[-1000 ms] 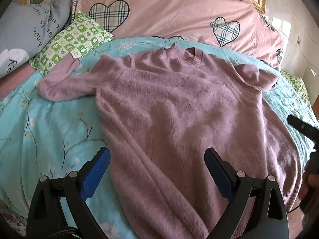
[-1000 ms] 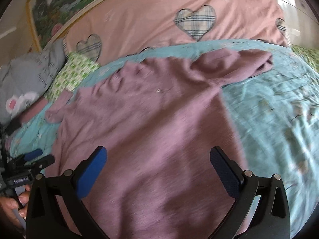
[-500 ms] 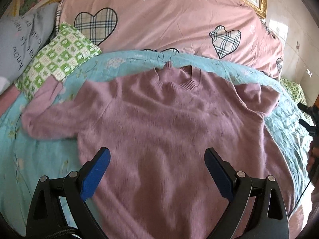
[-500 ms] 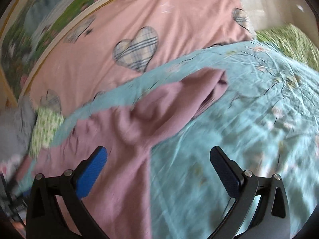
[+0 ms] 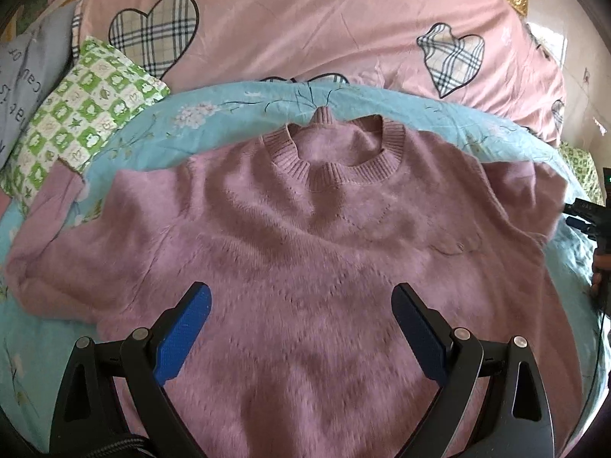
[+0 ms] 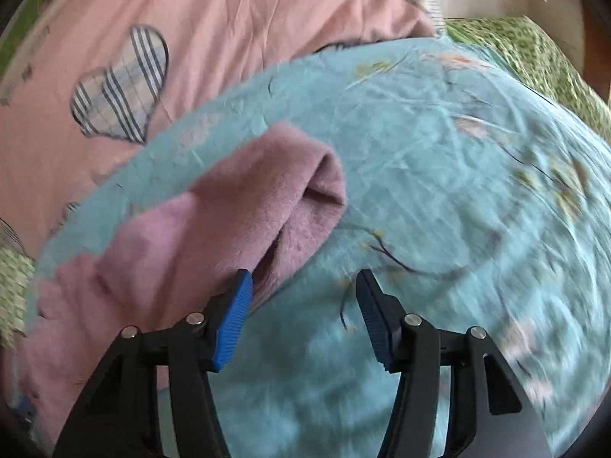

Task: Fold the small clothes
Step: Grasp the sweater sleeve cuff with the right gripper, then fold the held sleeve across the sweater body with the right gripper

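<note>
A fuzzy mauve sweater [image 5: 305, 236] lies flat on the turquoise floral bedsheet [image 5: 214, 114], its ribbed collar [image 5: 336, 160] towards the headboard. My left gripper [image 5: 301, 301] hovers open over the chest of the sweater with nothing between its blue pads. In the right wrist view the sweater's sleeve [image 6: 267, 206] lies folded on the sheet, its cuff end pointing right. My right gripper [image 6: 303, 286] sits just below that sleeve; its jaws are closing, with only bedsheet [image 6: 458, 191] showing between them and the left pad beside the sleeve's edge.
A pink duvet with plaid hearts [image 5: 305, 23] is piled behind the sweater. A green checked pillow [image 5: 88, 114] and a grey pillow [image 5: 23, 68] lie at the left. The other gripper and a hand [image 5: 597, 236] show at the right edge. Green bedding [image 6: 534, 49] lies far right.
My left gripper slid left to centre over the sweater's chest. My right gripper swung right from the body to the sleeve, and its jaws narrowed from wide open.
</note>
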The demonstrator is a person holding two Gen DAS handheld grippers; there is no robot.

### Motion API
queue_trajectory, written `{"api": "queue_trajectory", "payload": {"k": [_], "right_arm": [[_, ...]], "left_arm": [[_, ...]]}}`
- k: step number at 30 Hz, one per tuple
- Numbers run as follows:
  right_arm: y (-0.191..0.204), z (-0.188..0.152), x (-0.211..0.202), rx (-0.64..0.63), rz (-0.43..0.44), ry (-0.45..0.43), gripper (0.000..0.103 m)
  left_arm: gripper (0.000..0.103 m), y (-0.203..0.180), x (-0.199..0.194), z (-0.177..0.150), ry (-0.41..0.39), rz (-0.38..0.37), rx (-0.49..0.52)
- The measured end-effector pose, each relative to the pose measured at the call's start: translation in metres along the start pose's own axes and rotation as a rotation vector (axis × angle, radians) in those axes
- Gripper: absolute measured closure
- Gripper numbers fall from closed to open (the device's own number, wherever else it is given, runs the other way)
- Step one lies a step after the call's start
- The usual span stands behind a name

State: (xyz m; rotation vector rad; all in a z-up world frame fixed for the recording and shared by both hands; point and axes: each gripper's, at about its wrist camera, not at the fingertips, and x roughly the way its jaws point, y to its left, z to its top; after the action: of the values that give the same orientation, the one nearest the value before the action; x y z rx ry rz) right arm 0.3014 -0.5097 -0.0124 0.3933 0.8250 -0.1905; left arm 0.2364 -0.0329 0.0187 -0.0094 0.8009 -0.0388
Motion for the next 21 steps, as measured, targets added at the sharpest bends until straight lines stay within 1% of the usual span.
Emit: {"api": "queue_trajectory", "payload": {"k": [1, 2, 3, 4, 5, 6, 8, 10, 12, 14, 15, 16, 18, 20, 21], "right_arm": [[0.001, 0.001, 0.006, -0.006, 0.001, 0.004, 0.047], [0.0, 0.005, 0.01, -0.013, -0.002, -0.004, 0.054], [-0.003, 0.008, 0.009, -0.012, -0.015, -0.016, 0.072], [-0.008, 0.01, 0.005, 0.008, -0.009, -0.02, 0.085], [-0.015, 0.01, 0.001, 0.035, 0.003, -0.027, 0.092], [-0.024, 0.012, -0.009, 0.055, -0.007, -0.052, 0.093], [-0.03, 0.014, -0.025, 0.05, -0.044, -0.098, 0.094], [-0.037, 0.019, -0.053, 0.054, -0.061, -0.16, 0.094], [-0.037, 0.023, -0.092, 0.04, -0.088, -0.254, 0.095], [-0.026, 0.032, -0.118, 0.018, -0.083, -0.337, 0.096], [-0.016, 0.034, -0.139, -0.008, -0.064, -0.388, 0.096], [-0.004, 0.034, -0.148, -0.03, -0.041, -0.416, 0.096], [0.027, 0.03, -0.167, -0.098, 0.047, -0.466, 0.096], [0.074, 0.024, -0.176, -0.198, 0.171, -0.469, 0.096], [0.098, 0.018, -0.176, -0.247, 0.236, -0.452, 0.096]], "left_arm": [[0.007, 0.0, 0.005, 0.002, 0.007, 0.006, 0.001], [0.007, 0.001, 0.011, 0.004, 0.019, 0.013, 0.0], [0.007, 0.004, 0.019, 0.006, 0.027, 0.013, -0.005], [0.007, 0.006, 0.025, 0.006, 0.04, 0.015, -0.007], [0.007, 0.007, 0.031, 0.006, 0.054, 0.016, -0.009], [0.007, 0.009, 0.035, 0.006, 0.064, 0.013, -0.01], [0.007, 0.012, 0.044, 0.003, 0.09, 0.025, -0.011], [0.007, 0.018, 0.046, -0.002, 0.101, 0.026, -0.018], [0.007, 0.024, 0.045, -0.008, 0.106, 0.034, -0.021], [0.007, 0.031, 0.042, -0.016, 0.111, 0.036, -0.024], [0.007, 0.034, 0.039, -0.02, 0.112, 0.038, -0.028], [0.007, 0.038, 0.036, -0.023, 0.109, 0.038, -0.033], [0.007, 0.047, 0.031, -0.028, 0.116, 0.036, -0.05], [0.007, 0.053, 0.025, -0.031, 0.117, 0.026, -0.076], [0.007, 0.056, 0.02, -0.033, 0.114, 0.02, -0.088]]}}
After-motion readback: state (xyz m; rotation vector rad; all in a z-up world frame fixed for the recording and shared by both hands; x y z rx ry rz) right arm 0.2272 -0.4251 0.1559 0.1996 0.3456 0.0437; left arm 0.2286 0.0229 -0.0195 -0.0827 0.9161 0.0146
